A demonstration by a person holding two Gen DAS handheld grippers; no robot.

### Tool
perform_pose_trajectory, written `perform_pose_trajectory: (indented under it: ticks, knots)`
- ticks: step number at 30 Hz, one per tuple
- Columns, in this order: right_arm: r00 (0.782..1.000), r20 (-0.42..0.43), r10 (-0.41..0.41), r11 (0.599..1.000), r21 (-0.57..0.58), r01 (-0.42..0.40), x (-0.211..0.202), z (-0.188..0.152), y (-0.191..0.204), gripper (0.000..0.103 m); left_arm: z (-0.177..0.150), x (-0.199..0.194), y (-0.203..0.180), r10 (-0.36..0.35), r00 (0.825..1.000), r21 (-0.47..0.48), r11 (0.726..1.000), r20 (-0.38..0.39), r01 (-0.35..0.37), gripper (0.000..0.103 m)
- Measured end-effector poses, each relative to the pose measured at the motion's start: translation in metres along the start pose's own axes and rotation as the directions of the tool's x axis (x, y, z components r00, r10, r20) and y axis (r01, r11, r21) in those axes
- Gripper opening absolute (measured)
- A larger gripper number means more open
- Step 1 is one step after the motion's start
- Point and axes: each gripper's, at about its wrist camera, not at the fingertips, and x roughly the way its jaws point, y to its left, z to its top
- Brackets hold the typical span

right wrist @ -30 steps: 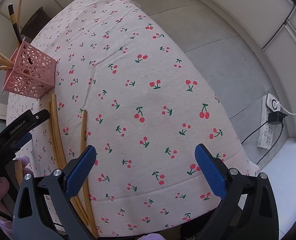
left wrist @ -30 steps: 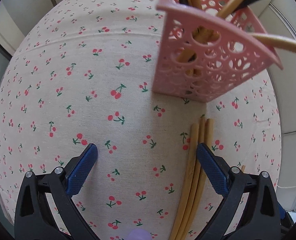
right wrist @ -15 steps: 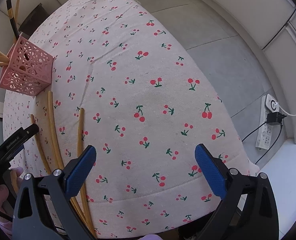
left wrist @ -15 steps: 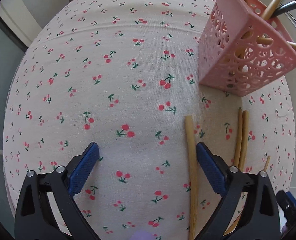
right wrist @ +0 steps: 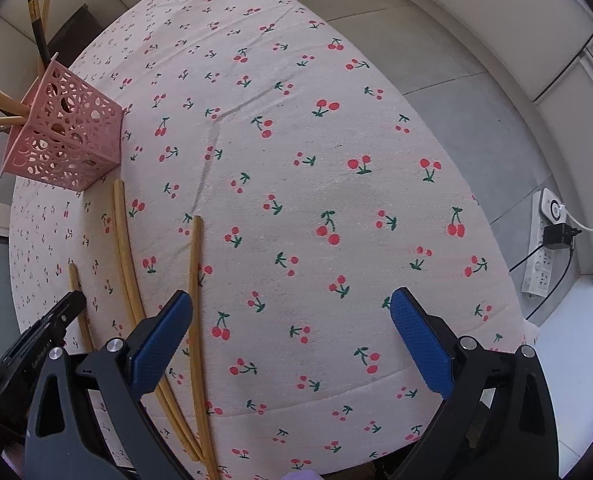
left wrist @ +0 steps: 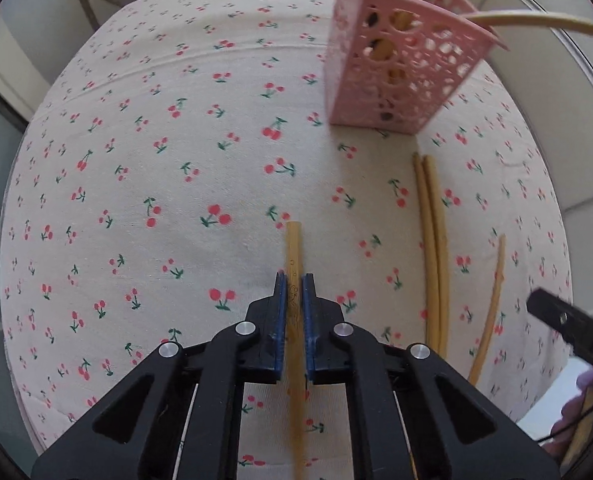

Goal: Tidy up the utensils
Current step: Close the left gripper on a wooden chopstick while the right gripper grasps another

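Observation:
My left gripper point(left wrist: 294, 280) is shut on a wooden chopstick point(left wrist: 294, 248) that lies on the cherry-print tablecloth point(left wrist: 176, 160), pointing away from me. A pink perforated holder point(left wrist: 400, 68) with several chopsticks in it stands at the upper right. A pair of chopsticks point(left wrist: 432, 240) and a single one point(left wrist: 492, 304) lie to the right. In the right wrist view my right gripper point(right wrist: 292, 320) is open and empty above the cloth; the holder point(right wrist: 64, 136) is at far left, with loose chopsticks point(right wrist: 194, 300) by the left finger.
The table drops off at its near and right edges. A white power strip point(right wrist: 544, 248) with a plugged cable lies on the grey floor to the right. The other gripper's black body point(left wrist: 568, 324) shows at the right edge of the left wrist view.
My left gripper has shifted sideways to centre on one chopstick and shut on it. My right gripper has stayed open and barely moved.

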Motion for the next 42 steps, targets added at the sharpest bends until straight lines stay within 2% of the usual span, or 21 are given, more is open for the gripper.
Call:
perform_pose_trajectory:
  ticks: [3, 8, 11, 14, 20, 22, 25, 29, 31, 35, 36, 42]
  knots:
    - [1.0, 0.002, -0.013, 1.0, 0.005, 0.013, 0.003, 0.002, 0.008, 0.096, -0.014, -0.013, -0.006, 0.015, 1.0, 0.016, 1.0, 0.022, -0.016, 0.007]
    - [0.998, 0.022, -0.059, 0.996, 0.062, 0.057, 0.013, 0.01, 0.018, 0.096, -0.014, -0.022, 0.013, 0.009, 0.999, -0.025, 1.0, 0.036, -0.008, 0.007]
    - [0.998, 0.003, -0.064, 0.994, 0.093, 0.064, 0.024, 0.013, 0.026, 0.098, -0.015, -0.021, 0.022, 0.011, 0.999, -0.044, 0.999, 0.031, -0.009, 0.007]
    - [0.986, 0.038, -0.16, 0.986, 0.047, 0.158, 0.03, 0.011, 0.043, 0.098, -0.007, -0.018, 0.022, 0.01, 1.0, -0.062, 0.998, 0.023, -0.009, 0.007]
    - [0.984, 0.081, -0.156, 0.985, 0.087, 0.149, 0.029, 0.009, 0.046, 0.097, -0.002, -0.018, 0.033, 0.007, 1.0, -0.067, 0.998, 0.026, -0.005, 0.008]
    - [0.982, 0.095, -0.161, 0.985, 0.081, 0.153, 0.027, 0.007, 0.043, 0.091, 0.0, -0.019, 0.039, 0.007, 1.0, -0.065, 0.998, 0.024, -0.006, 0.008]
    - [0.979, 0.132, -0.158, 0.987, 0.055, 0.151, 0.018, 0.009, 0.047, 0.054, 0.006, -0.016, 0.038, 0.016, 1.0, -0.065, 0.998, 0.022, -0.015, 0.008]
    - [0.979, 0.14, -0.148, 0.989, 0.041, 0.143, 0.013, 0.008, 0.051, 0.045, 0.007, -0.011, 0.037, 0.023, 1.0, -0.075, 0.997, 0.014, -0.022, 0.008]
    - [0.978, 0.15, -0.147, 0.989, 0.025, 0.144, 0.012, 0.007, 0.053, 0.028, 0.007, -0.01, 0.036, 0.026, 1.0, -0.07, 0.997, 0.014, -0.025, 0.008]
    - [0.984, 0.147, -0.103, 0.995, 0.002, 0.103, 0.01, 0.007, 0.052, 0.015, 0.007, -0.01, 0.035, 0.022, 1.0, -0.069, 0.997, 0.021, -0.02, 0.008]
    - [0.986, 0.145, -0.08, 0.997, 0.01, 0.079, 0.009, 0.008, 0.048, 0.009, 0.007, -0.01, 0.035, 0.019, 1.0, -0.071, 0.997, 0.024, -0.017, 0.008]
    - [0.991, 0.136, -0.001, 0.999, 0.037, -0.004, 0.007, 0.009, 0.031, 0.007, 0.007, -0.015, 0.034, -0.006, 0.999, -0.063, 0.998, 0.044, 0.008, 0.008]
